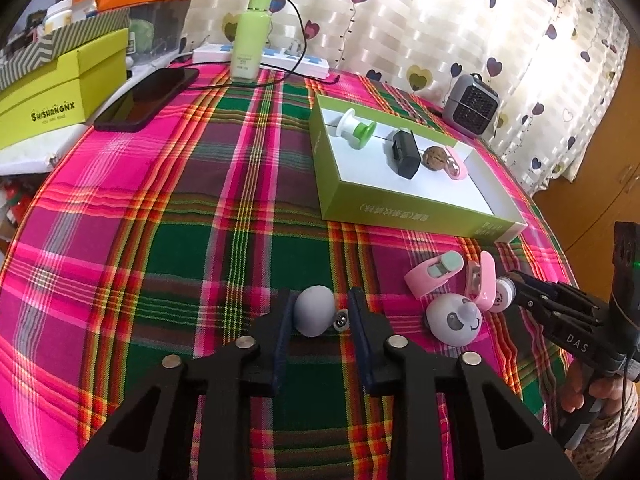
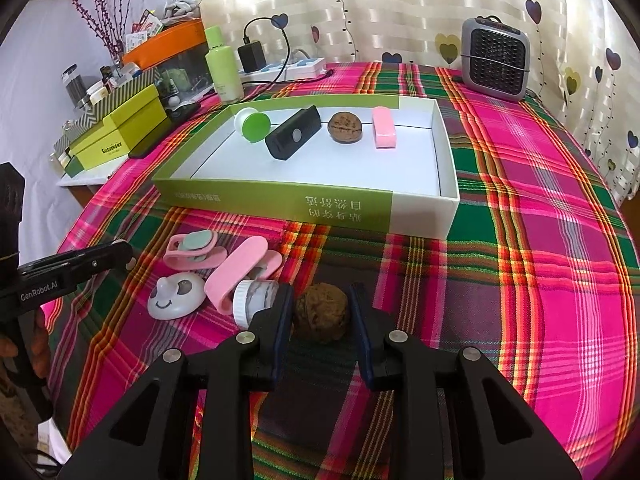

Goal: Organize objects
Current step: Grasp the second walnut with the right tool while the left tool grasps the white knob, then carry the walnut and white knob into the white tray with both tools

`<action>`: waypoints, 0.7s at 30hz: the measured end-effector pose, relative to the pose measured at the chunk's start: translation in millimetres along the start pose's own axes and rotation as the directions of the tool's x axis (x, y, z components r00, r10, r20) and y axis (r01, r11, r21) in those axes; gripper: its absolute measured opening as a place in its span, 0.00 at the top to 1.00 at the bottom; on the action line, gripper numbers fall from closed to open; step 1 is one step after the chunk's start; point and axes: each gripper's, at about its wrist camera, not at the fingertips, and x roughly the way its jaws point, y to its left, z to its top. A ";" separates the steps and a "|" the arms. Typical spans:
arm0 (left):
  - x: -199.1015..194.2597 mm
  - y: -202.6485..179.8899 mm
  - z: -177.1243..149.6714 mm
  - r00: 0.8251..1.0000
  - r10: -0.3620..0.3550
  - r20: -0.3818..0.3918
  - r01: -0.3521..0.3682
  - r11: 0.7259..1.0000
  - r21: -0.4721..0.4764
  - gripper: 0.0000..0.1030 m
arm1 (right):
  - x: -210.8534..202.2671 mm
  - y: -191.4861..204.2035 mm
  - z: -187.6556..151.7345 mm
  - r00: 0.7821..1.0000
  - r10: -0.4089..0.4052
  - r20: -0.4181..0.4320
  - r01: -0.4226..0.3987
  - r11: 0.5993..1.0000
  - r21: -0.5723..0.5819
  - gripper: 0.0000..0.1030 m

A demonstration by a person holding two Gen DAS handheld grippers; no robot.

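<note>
Two grippers: left (image 1: 320, 316) shut on grey egg (image 1: 315, 310), right (image 2: 322, 312) holds walnut (image 2: 321, 313); bottle (image 2: 256, 305) touching.

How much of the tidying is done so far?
Done: a green-and-white spool, black case, walnut and pink clip lie in the green box.
In hand: the left gripper is closed on a grey egg-shaped piece, the right gripper on a second walnut, both down on the plaid cloth.
Left: a looped pink clip, open pink clip, panda-faced disc and small white jar.
</note>
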 end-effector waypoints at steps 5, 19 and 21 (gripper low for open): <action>0.5 -3.1 0.3 1.000 0.000 0.000 0.000 1.000 0.008 0.81 | -0.7 -1.4 0.2 1.000 -0.003 0.003 0.003 1.000 0.009 0.72; 1.9 -12.9 -0.5 1.000 0.002 0.000 -0.002 0.999 0.035 0.81 | -3.0 -3.9 -0.3 1.000 -0.004 0.016 0.004 1.000 0.021 0.72; 0.7 -16.5 0.2 1.000 0.002 0.006 -0.002 0.999 0.048 0.81 | -4.0 -4.6 -0.3 1.000 -0.005 0.018 0.005 1.000 0.023 0.72</action>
